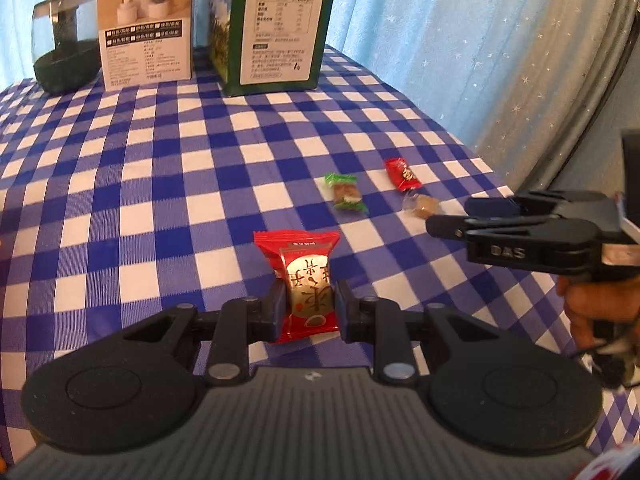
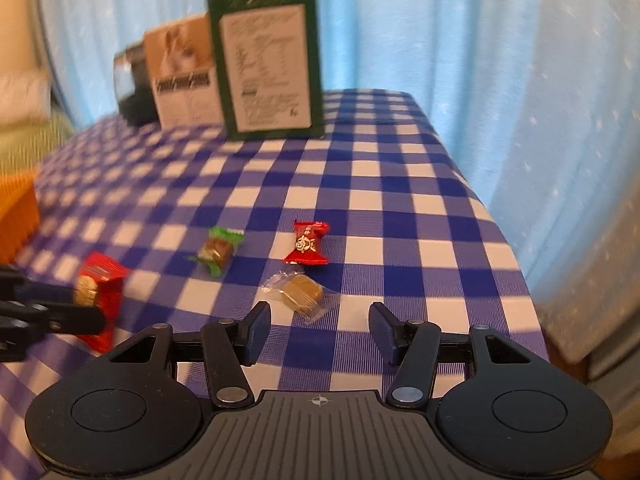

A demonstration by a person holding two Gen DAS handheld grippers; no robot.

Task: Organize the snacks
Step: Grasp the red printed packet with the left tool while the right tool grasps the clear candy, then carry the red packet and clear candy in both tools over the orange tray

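My left gripper (image 1: 310, 308) is shut on a red and gold snack packet (image 1: 306, 280), held just above the checked cloth; the packet also shows in the right wrist view (image 2: 98, 294) with the left gripper (image 2: 86, 308) on it. My right gripper (image 2: 318, 332) is open and empty, just short of a clear-wrapped brown candy (image 2: 302, 294). In the left wrist view the right gripper (image 1: 448, 216) hovers beside that candy (image 1: 424, 206). A green-wrapped candy (image 1: 346, 192) (image 2: 218, 250) and a small red candy (image 1: 402, 174) (image 2: 306, 244) lie on the cloth.
A green box (image 1: 276, 24) (image 2: 270, 68), a beige box (image 1: 146, 24) (image 2: 182, 74) and a dark glass jar (image 1: 66, 44) stand at the table's far edge. An orange basket (image 2: 16, 216) sits at the left. The table edge (image 2: 520, 264) drops off on the right before blue curtains.
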